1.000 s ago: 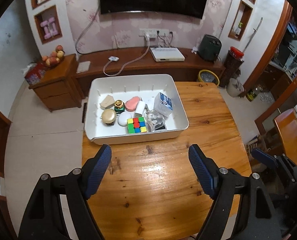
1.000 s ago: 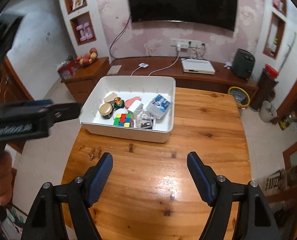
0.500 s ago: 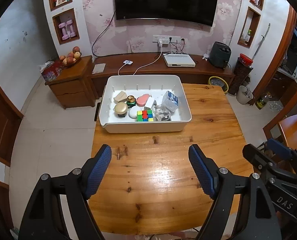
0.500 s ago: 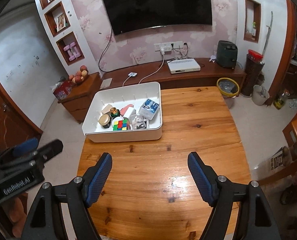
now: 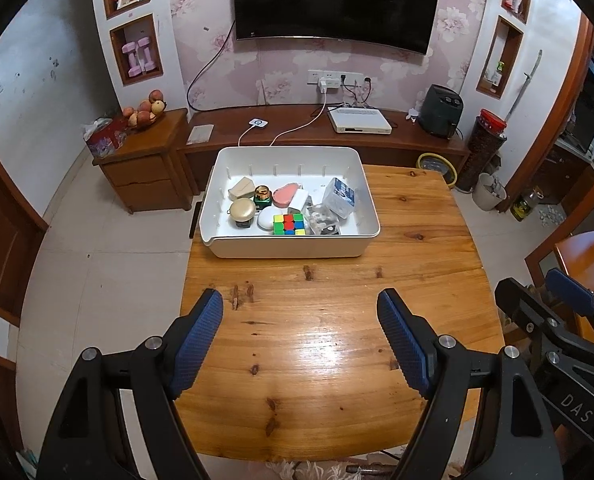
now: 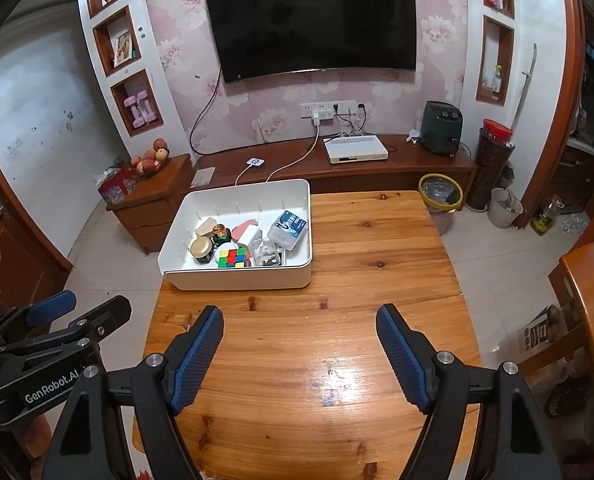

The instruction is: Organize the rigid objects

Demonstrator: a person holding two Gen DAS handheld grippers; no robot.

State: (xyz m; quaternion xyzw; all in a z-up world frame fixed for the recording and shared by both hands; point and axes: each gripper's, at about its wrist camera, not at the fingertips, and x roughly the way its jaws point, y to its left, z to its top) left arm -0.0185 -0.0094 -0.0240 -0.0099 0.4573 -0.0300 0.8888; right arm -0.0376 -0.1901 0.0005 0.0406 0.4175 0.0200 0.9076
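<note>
Left wrist view shows the left claw spread wide with nothing between its blue ribbed pads, hovering over the bare glossy wooden desk. Beyond it, the white rectangular plastic bin sits at the desk's far left corner. Inside the bin lie a multicoloured puzzle cube near the front wall, a round gold tin left of the cube, and a clear box with a blue label toward the right wall. The right claw likewise stands released and empty, on the near side of the bin.
</note>
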